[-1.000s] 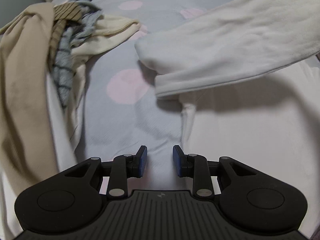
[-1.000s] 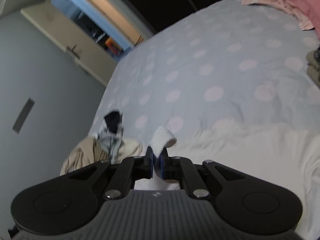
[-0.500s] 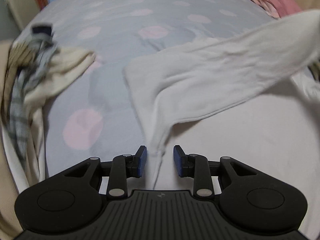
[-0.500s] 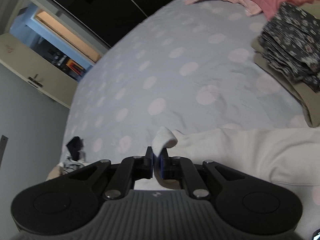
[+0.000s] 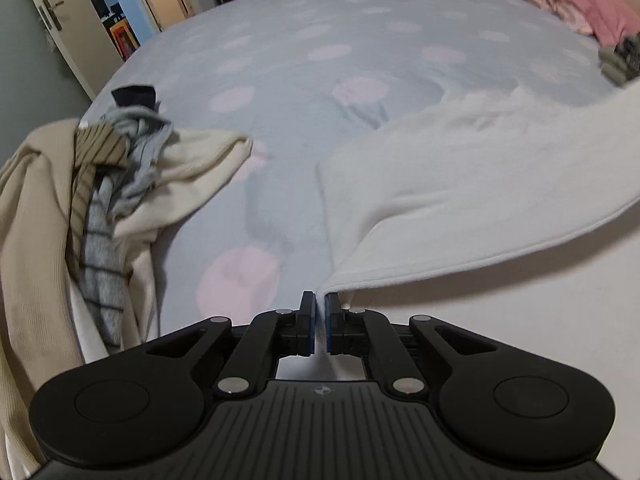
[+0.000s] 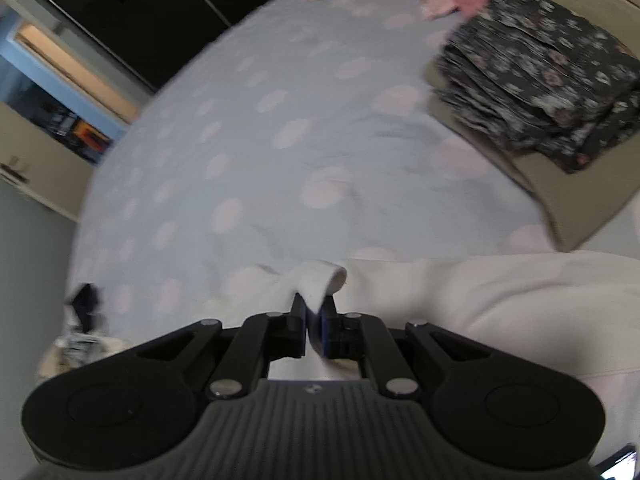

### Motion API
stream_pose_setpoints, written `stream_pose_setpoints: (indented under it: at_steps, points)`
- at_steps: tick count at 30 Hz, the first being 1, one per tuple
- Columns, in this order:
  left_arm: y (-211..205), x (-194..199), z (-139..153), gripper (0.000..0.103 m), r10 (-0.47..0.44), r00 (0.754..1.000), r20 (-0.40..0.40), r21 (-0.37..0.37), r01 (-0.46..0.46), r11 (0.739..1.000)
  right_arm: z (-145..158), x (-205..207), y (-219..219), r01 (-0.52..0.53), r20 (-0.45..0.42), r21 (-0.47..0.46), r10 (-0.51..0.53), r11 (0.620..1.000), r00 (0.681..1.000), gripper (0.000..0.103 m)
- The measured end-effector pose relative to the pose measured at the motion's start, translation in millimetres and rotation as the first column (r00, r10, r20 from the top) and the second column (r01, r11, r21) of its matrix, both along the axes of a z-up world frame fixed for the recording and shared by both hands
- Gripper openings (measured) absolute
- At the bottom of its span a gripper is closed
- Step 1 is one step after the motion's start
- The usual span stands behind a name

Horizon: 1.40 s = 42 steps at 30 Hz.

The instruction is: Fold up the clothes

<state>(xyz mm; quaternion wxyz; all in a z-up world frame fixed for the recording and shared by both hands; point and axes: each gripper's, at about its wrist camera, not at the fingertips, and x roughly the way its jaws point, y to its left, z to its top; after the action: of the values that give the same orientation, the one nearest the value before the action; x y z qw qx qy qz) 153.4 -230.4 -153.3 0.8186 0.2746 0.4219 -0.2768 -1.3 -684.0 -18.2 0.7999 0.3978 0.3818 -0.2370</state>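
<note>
A white long-sleeved garment (image 5: 460, 184) lies spread on the dotted bed cover (image 5: 320, 80), one part of it lifted off the bed toward the right. My left gripper (image 5: 319, 306) is at the garment's near corner, its jaws closing, and the pads pinch the hemmed edge. In the right wrist view the same white garment (image 6: 480, 300) stretches off to the right. My right gripper (image 6: 314, 312) is shut on a small rolled end of it, which sticks up past the fingertips.
A heap of unfolded clothes (image 5: 100, 200), beige, striped and grey, sits at the bed's left edge. A folded dark floral stack (image 6: 540, 80) rests on a beige piece at the right. Pink clothing (image 5: 580, 0) lies at the far end. A door (image 5: 60, 20) stands beyond the bed.
The left jaws, apart over the garment's edge before, have closed on it. The right gripper has sunk toward the bed with its cloth end, and its view has swung toward the floral stack.
</note>
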Motion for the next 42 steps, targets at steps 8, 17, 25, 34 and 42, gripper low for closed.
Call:
stream_pose_setpoints:
  at_steps: [8, 17, 25, 34, 42]
  points:
    - [5.2, -1.5, -3.1, 0.005, -0.077, 0.992, -0.103, 0.0, 0.078, 0.997, -71.5, 4.4, -14.4, -0.028, -0.181, 0.054, 0.037, 0.998, 0.983, 0.008]
    - [11.7, 25.9, 35.0, 0.046, -0.114, 0.974, -0.197, -0.187, 0.076, 0.979, -91.2, 4.7, -16.4, -0.056, -0.216, 0.067, 0.069, 0.996, 0.974, 0.01]
    - [-4.5, 104.2, 16.5, 0.045, 0.08, 0.959, -0.273, -0.31, -0.167, 0.936, -94.6, 10.6, -13.5, -0.057, -0.229, 0.073, 0.072, 0.996, 0.971, 0.01]
    - [-25.7, 152.2, -14.1, 0.029, 0.173, 0.869, -0.463, -0.313, -0.343, 0.886, -96.1, 18.3, -13.7, -0.089, -0.231, 0.058, 0.1, 0.994, 0.968, 0.01]
    - [-22.6, 141.2, -5.9, 0.003, 0.174, 0.899, -0.402, -0.329, -0.319, 0.889, -97.8, 19.2, -17.5, -0.078, -0.248, 0.06, 0.091, 0.995, 0.965, 0.01]
